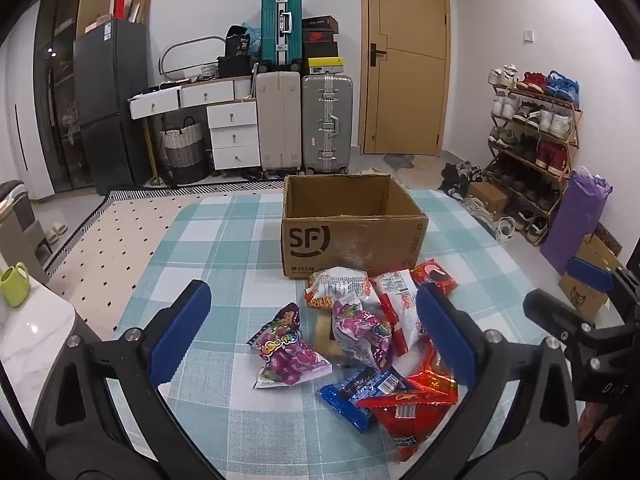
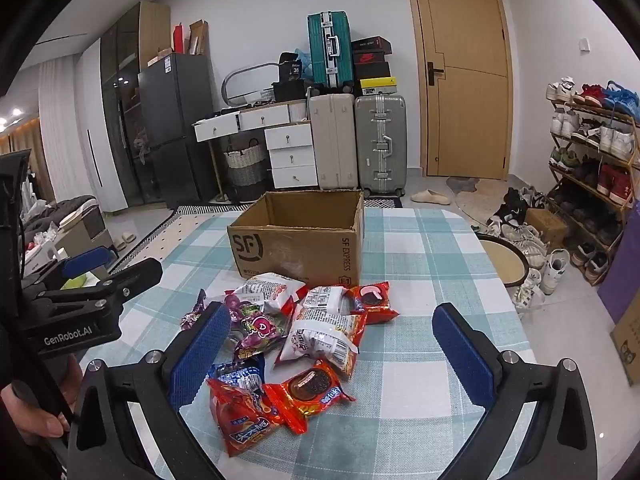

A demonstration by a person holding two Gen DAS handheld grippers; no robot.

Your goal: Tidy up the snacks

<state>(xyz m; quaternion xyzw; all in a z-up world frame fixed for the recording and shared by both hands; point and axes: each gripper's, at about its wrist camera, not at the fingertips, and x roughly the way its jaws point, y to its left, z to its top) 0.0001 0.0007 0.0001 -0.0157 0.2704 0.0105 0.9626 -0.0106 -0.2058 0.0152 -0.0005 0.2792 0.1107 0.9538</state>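
A heap of snack packets lies on the teal checked tablecloth [image 1: 224,240] in front of an open cardboard box [image 1: 360,240] marked SF, which looks empty. The heap holds two purple candy bags [image 1: 284,352], a blue packet [image 1: 360,392], red packets [image 1: 416,404] and white-and-red bags [image 2: 324,340]. My left gripper [image 1: 314,290] hovers open above the left of the heap, touching nothing. My right gripper [image 2: 332,312] is open too, just before the heap, with red cookie packs [image 2: 308,392] below it. Each gripper shows at the edge of the other's view.
A green mug [image 1: 15,284] stands on a marble counter to the left. A round stool [image 2: 500,264] sits beside the table's right edge. A shoe rack [image 1: 532,128], suitcases [image 1: 326,124] and a door stand beyond. A hand [image 2: 40,412] holds the left gripper's handle.
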